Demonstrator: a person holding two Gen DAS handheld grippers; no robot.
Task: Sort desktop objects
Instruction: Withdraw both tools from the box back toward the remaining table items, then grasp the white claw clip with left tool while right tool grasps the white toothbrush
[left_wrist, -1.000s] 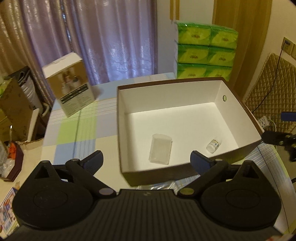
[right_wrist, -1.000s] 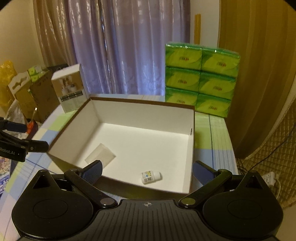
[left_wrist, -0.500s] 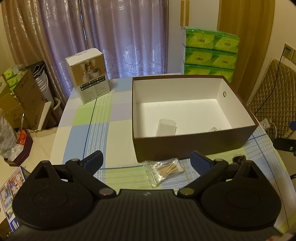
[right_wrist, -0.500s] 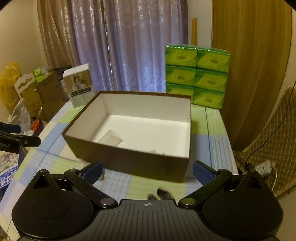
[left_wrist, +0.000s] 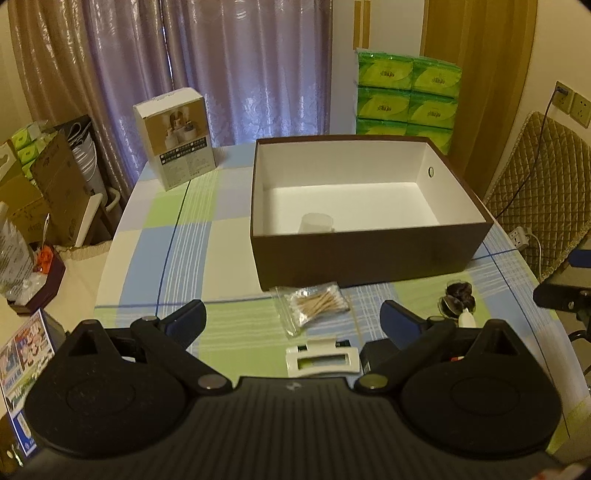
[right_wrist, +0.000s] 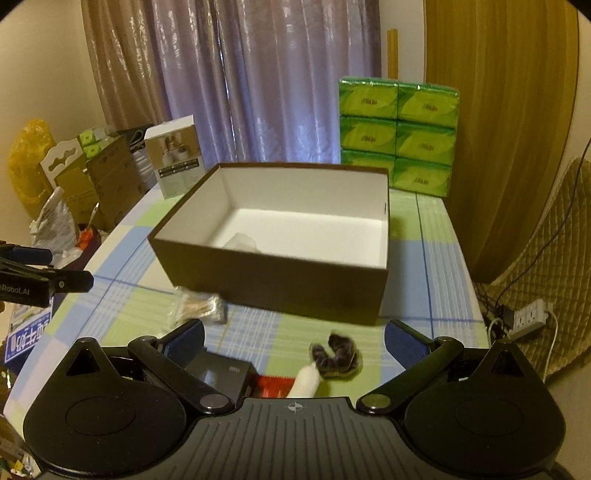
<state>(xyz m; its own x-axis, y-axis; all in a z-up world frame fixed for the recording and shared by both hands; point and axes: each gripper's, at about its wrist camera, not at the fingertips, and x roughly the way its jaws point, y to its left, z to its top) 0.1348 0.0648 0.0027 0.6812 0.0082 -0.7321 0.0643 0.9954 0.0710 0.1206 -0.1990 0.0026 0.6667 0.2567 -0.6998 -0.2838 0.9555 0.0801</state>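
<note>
Both grippers, left and right, spread empty before the brown box; bag of cotton swabs lies against its front wall: descend squarely, pinch mid-bag

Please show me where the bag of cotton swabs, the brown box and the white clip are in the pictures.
bag of cotton swabs (left_wrist: 317, 305), left wrist view, on the bundle of swab sticks inside the bag.
brown box (left_wrist: 369, 258), left wrist view, on its near outer wall.
white clip (left_wrist: 322, 357), left wrist view, on its top face.
</note>
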